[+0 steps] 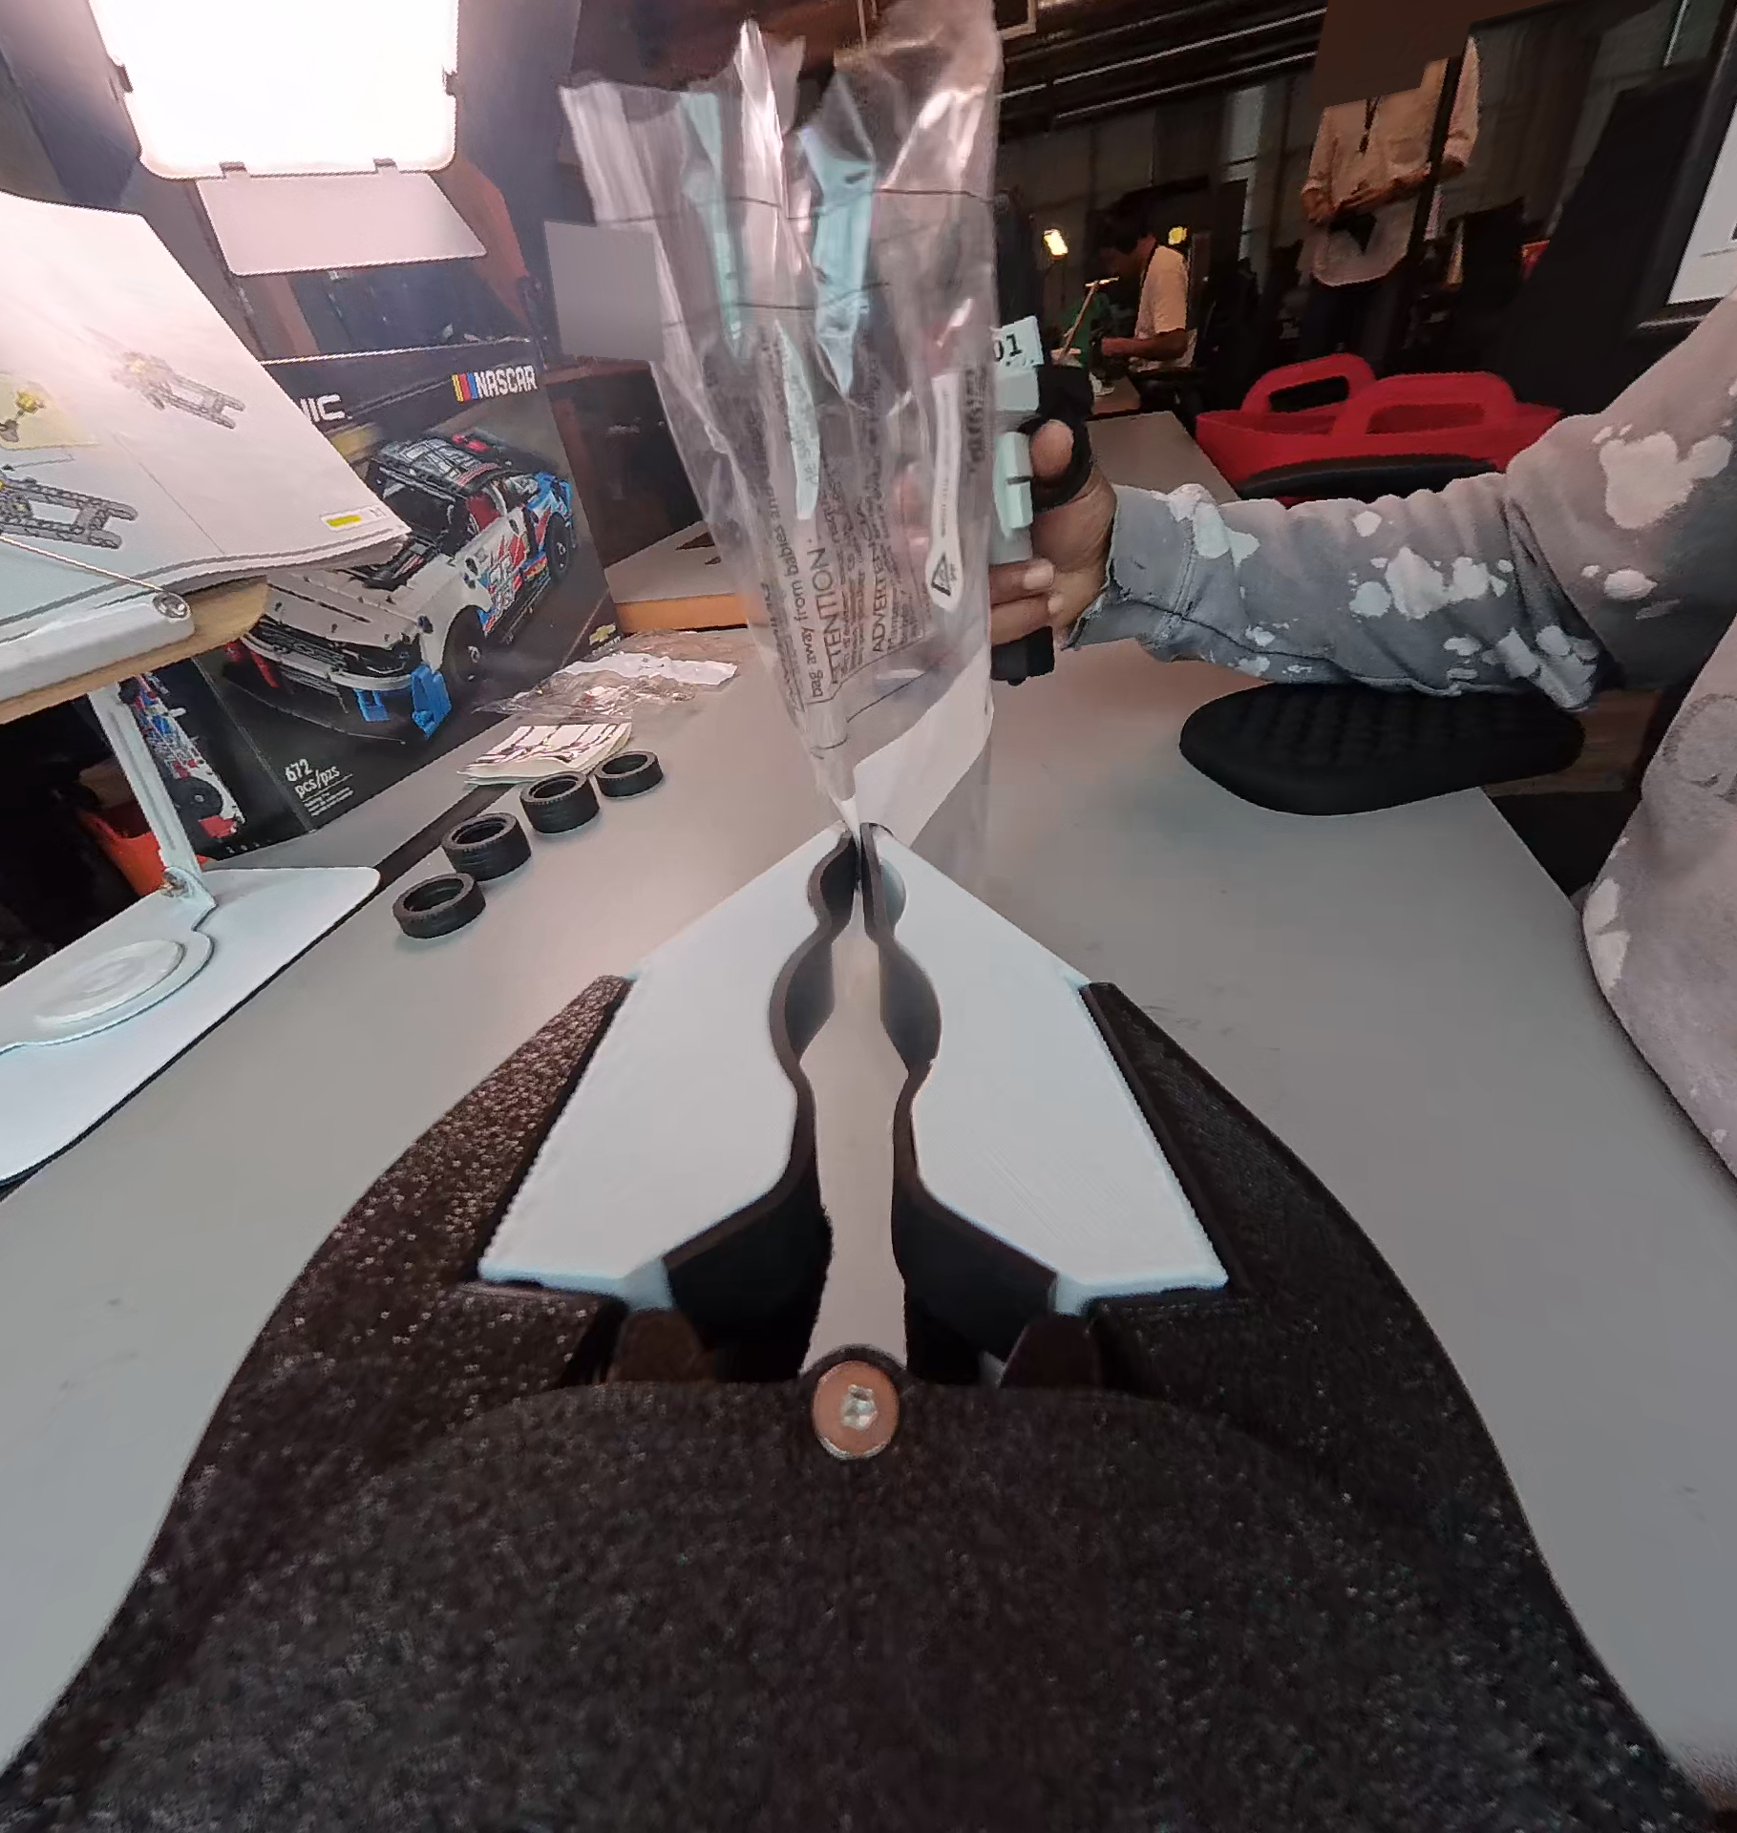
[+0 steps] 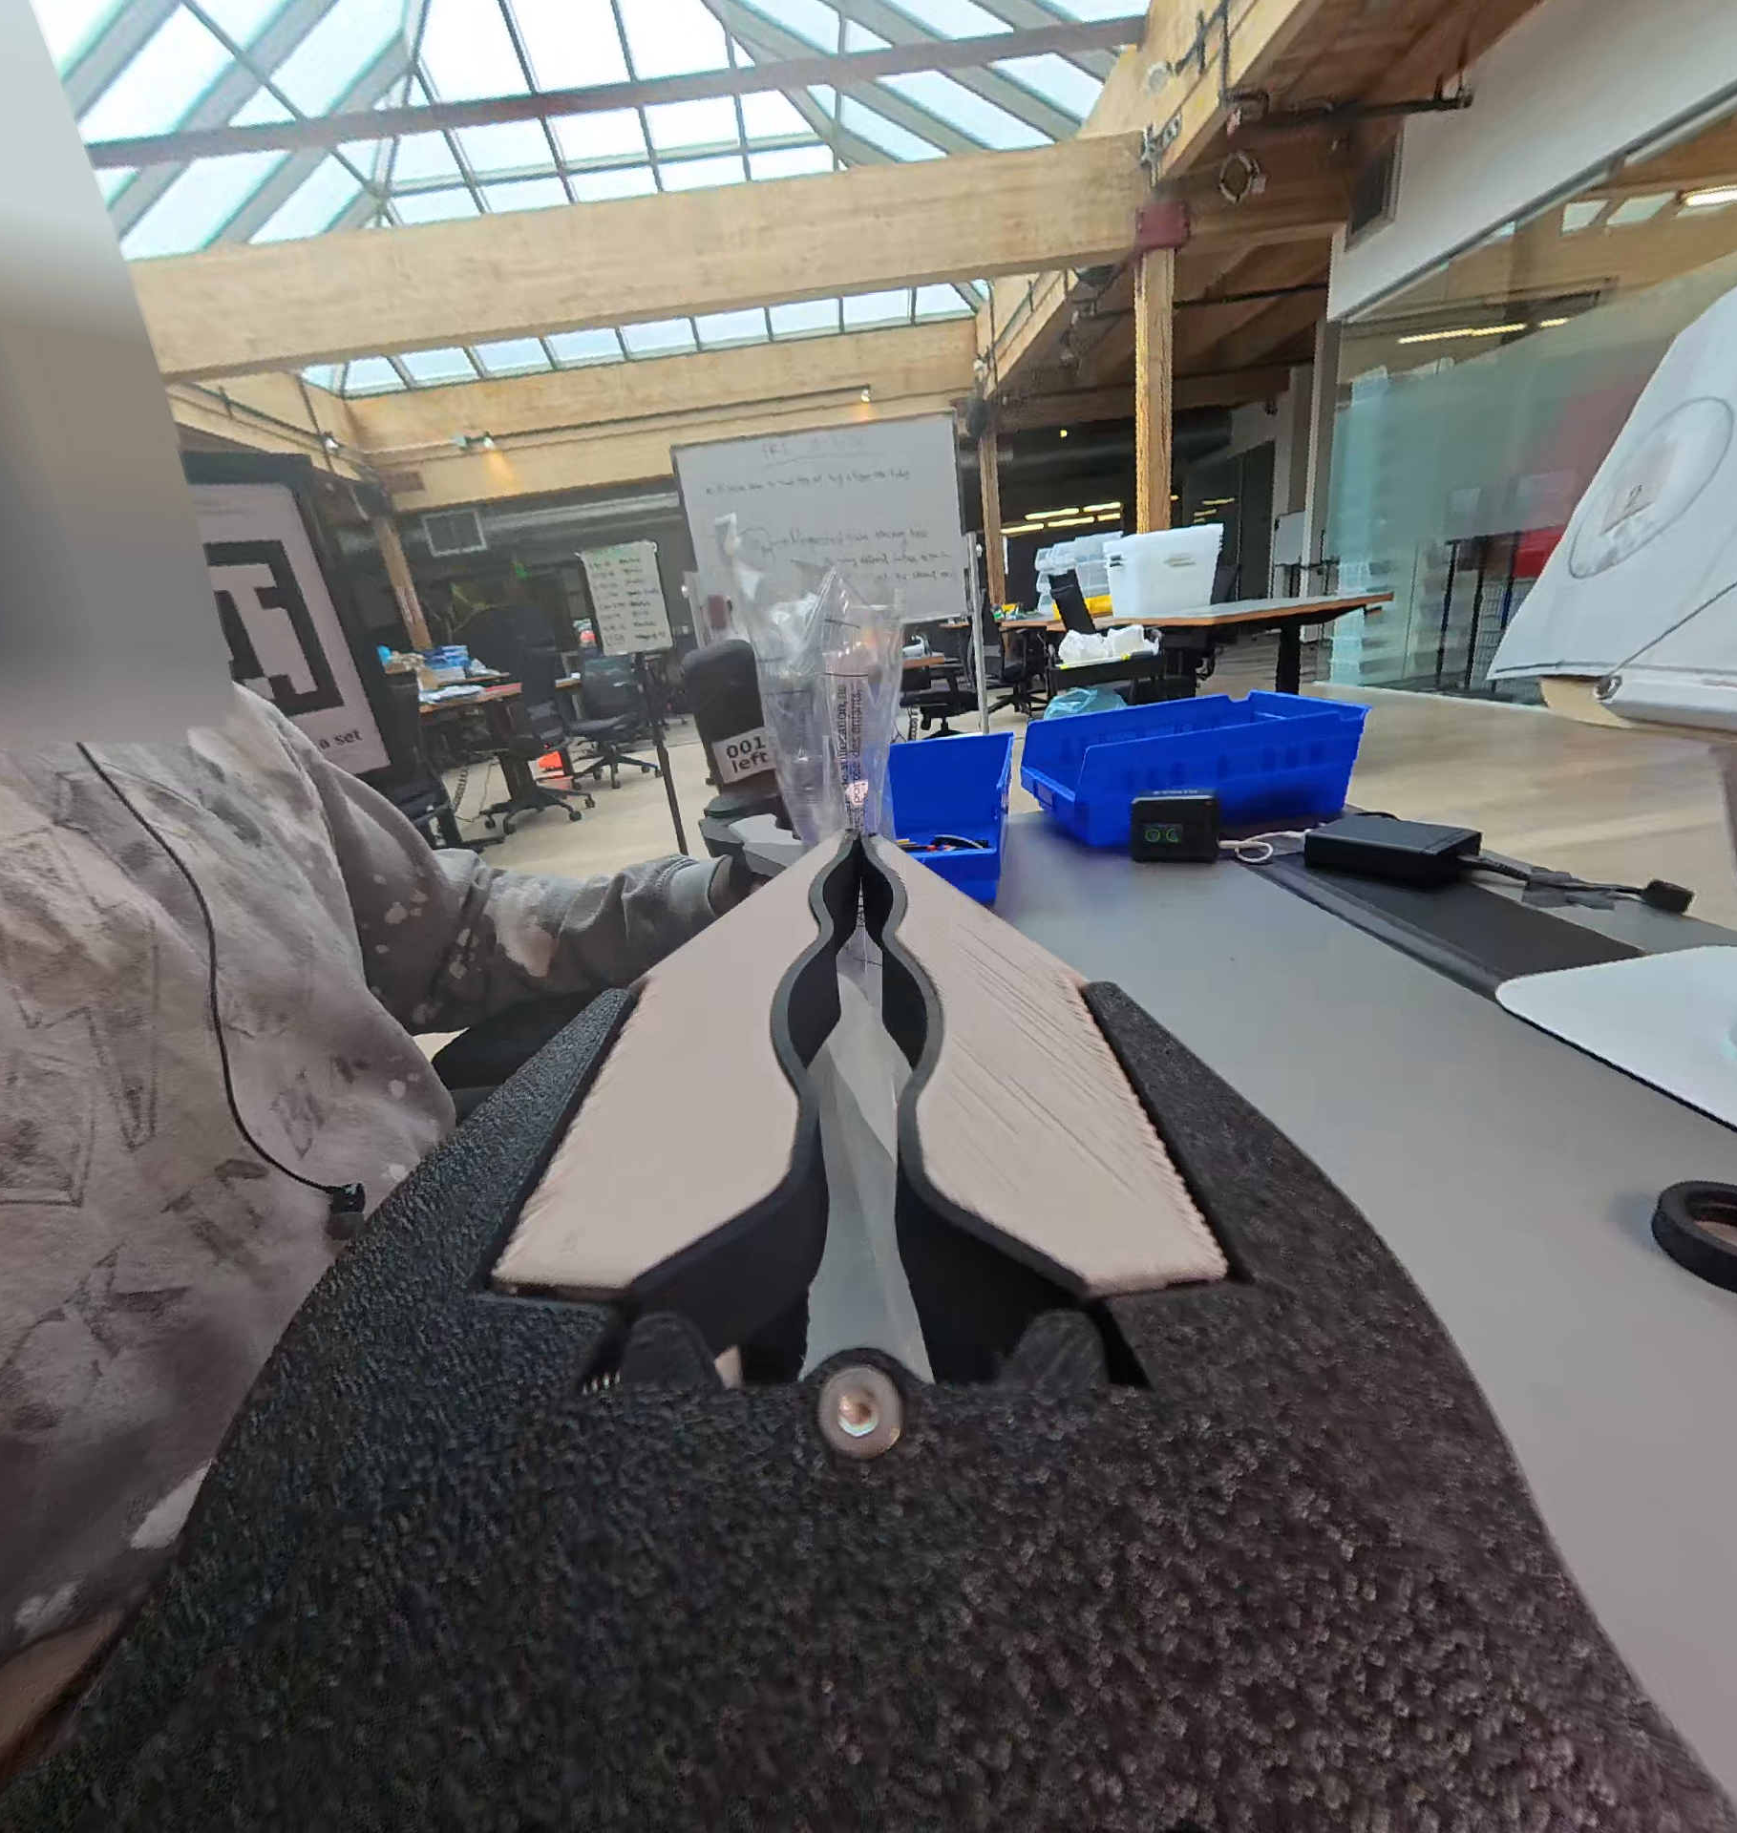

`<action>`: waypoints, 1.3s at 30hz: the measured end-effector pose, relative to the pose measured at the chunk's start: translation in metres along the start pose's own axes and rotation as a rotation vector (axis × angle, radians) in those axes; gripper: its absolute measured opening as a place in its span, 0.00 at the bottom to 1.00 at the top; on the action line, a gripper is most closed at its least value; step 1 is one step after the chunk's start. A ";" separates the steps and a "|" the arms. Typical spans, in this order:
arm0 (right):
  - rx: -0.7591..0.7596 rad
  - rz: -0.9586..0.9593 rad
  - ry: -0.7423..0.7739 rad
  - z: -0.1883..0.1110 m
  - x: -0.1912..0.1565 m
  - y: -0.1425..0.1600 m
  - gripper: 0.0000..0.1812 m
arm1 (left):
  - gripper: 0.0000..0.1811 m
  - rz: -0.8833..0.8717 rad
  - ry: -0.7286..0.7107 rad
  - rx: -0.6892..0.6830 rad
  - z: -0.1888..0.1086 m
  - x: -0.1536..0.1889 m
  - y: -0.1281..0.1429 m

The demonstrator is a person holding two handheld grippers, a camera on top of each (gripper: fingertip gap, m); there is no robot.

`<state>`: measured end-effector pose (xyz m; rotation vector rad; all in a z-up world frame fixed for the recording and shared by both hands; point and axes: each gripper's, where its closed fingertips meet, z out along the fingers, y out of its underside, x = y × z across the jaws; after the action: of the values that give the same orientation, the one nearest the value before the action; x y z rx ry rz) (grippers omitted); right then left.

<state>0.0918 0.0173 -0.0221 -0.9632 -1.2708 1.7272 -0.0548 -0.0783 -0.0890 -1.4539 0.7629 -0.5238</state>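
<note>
A clear plastic bag [image 1: 824,417] with printed text is stretched between both grippers above the grey table [image 1: 1191,992]. My left gripper [image 1: 861,838], with pale blue fingers, is shut on the bag's lower corner. My right gripper [image 2: 859,843], with tan fingers, is shut on another edge of the same bag [image 2: 824,714]. In the left wrist view the right gripper's handle [image 1: 1018,476] shows behind the bag, held by a hand in a spotted grey sleeve. In the right wrist view the left gripper's body [image 2: 735,754] shows beyond the bag.
Several black toy tyres [image 1: 522,843] lie in a row left of centre, with a sticker sheet [image 1: 547,749] and small part bags [image 1: 606,684]. A car set box [image 1: 418,585], an instruction booklet on a stand [image 1: 100,446], blue bins [image 2: 1191,754], a black armrest pad [image 1: 1380,744]. Tip to tip, the grippers are about 20 centimetres apart.
</note>
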 end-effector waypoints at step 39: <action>-0.269 -0.468 0.416 0.081 -0.008 -0.009 0.05 | 0.24 0.604 -0.158 -0.481 0.048 -0.004 -0.111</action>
<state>0.0238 -0.0192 0.0049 -1.0111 -1.3330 0.9566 -0.0081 -0.0510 0.0191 -1.5721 1.1925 0.2533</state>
